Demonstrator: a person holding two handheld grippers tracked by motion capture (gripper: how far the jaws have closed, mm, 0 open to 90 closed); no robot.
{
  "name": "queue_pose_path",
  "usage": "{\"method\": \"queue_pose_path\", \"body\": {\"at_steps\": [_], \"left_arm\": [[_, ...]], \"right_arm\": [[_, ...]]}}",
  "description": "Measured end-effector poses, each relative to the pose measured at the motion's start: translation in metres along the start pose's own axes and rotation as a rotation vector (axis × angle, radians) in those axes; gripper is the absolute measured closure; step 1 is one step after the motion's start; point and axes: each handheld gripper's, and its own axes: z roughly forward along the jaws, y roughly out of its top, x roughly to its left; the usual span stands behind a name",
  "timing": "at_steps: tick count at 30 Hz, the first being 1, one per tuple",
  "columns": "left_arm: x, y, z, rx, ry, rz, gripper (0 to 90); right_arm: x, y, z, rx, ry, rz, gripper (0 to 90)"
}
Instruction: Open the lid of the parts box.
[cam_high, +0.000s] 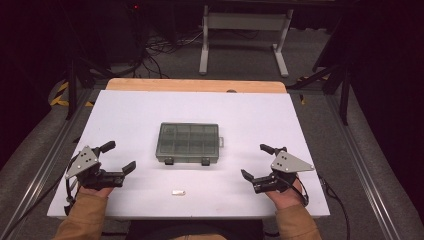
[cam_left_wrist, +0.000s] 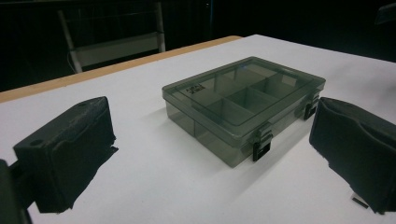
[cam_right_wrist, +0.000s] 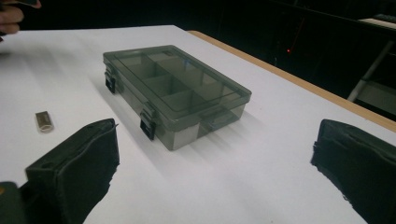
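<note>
High view, smoky translucent rectangular compartment box (cam_high: 188, 142), lid latched, white tabletop (cam_high: 130, 120)

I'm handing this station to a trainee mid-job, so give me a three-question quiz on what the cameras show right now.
1. True or false: the lid of the compartment box is shut, both black latches down.
2. What lies nearer the person: the box or the small silver piece?
3. The left gripper and right gripper are: A) both open, holding nothing; B) both clamped on the box; C) one shut on the silver piece.

Key: 1 true. 2 the small silver piece, on the white table in front of the box. 3 A.
</note>
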Motion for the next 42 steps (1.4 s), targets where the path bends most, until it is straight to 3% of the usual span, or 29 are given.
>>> {"method": "queue_pose_path", "body": {"at_steps": [14, 17, 25, 42], "left_arm": [[0.001, 0.0, 0.001, 0.006, -0.001, 0.003, 0.9], [0.0, 0.0, 0.001, 0.004, -0.008, 0.001, 0.5], [0.0, 0.001, 0.001, 0.026, -0.014, 0.013, 1.2], [0.001, 0.014, 0.01, 0.087, -0.06, 0.023, 6.1]], "right_arm": [[0.001, -0.001, 0.002, 0.008, 0.012, 0.006, 0.0], [0.001, 0.0, 0.001, 0.031, 0.035, 0.03, 0.7], [0.003, 0.002, 0.001, 0.025, 0.03, 0.014, 1.6], [0.003, 0.015, 0.01, 0.067, 0.068, -0.003, 12.0]]}}
